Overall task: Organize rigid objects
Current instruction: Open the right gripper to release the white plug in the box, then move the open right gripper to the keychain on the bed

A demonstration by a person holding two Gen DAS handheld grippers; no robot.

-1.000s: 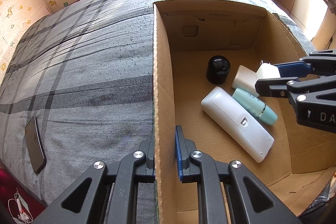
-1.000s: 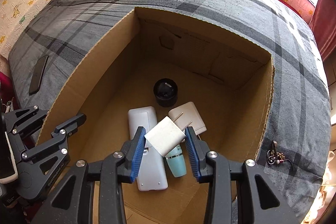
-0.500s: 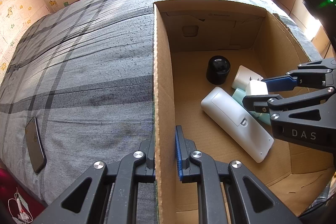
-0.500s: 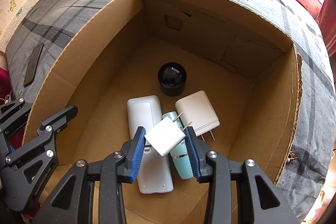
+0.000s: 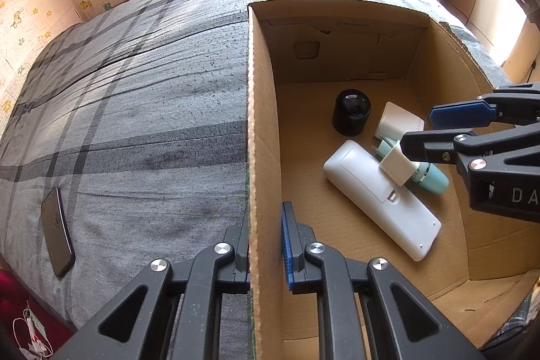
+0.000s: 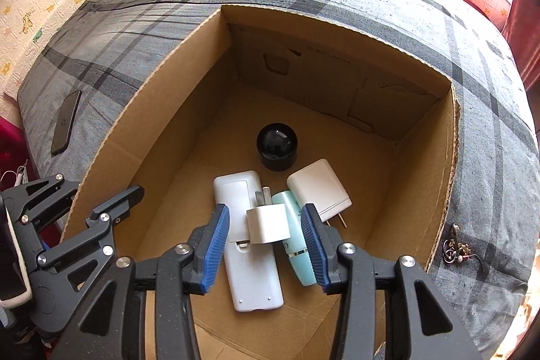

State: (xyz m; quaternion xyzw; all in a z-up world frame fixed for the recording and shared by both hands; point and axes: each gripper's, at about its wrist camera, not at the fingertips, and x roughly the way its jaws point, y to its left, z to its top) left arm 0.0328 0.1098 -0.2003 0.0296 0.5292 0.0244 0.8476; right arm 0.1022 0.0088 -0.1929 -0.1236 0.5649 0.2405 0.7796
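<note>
Inside the cardboard box (image 6: pixel 162 137), the small white plug (image 6: pixel 268 223) lies atop the remote (image 6: pixel 246 245), untouched between the right gripper's (image 6: pixel 266 250) opening jaws; the left gripper (image 5: pixel 266 245) clamps the box's left wall.

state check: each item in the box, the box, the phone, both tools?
Cardboard box: open-topped, left wall clamped.
Left tool: shut on box wall.
Right tool: opening, pads clear of small plug.
Small plug: released, atop remote and teal tube.
Remote: flat, face down.
Teal tube: lying down.
Large charger: flat.
Black cap: upright.
Phone: on bed, outside box.
</note>
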